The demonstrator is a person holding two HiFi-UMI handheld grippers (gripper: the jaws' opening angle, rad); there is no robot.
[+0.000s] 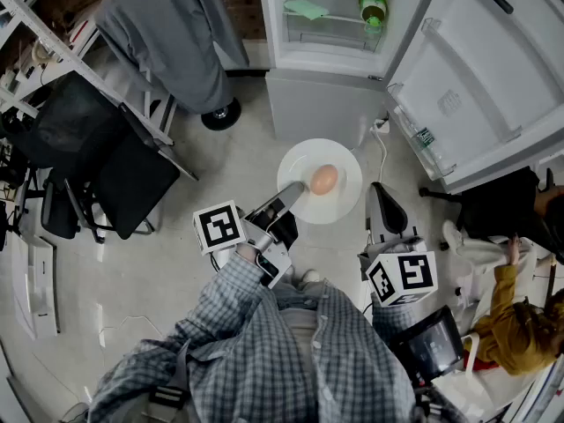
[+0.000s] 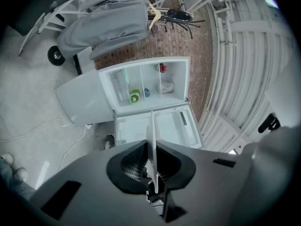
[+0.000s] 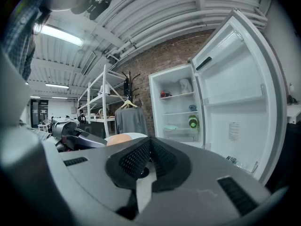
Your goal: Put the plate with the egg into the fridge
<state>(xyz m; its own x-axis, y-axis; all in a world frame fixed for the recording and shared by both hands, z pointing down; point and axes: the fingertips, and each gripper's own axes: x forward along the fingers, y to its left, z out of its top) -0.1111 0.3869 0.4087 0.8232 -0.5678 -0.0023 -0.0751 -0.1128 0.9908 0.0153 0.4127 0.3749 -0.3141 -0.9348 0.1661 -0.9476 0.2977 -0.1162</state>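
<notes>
A white plate (image 1: 345,161) with a brown egg (image 1: 323,179) on it hangs level above the floor, in front of the open fridge (image 1: 328,25). My left gripper (image 1: 293,191) is shut on the plate's near-left rim. In the left gripper view the plate (image 2: 151,126) shows edge-on, clamped between the jaws. My right gripper (image 1: 382,193) is shut and empty, just right of the plate. In the right gripper view the egg (image 3: 119,139) peeks above the shut jaws (image 3: 149,143).
The fridge door (image 1: 480,77) stands wide open at the right. A green bottle (image 1: 373,5) is on a shelf inside. A grey garment (image 1: 176,33) and black chairs (image 1: 115,170) are at the left. A person in yellow (image 1: 511,324) sits at the right.
</notes>
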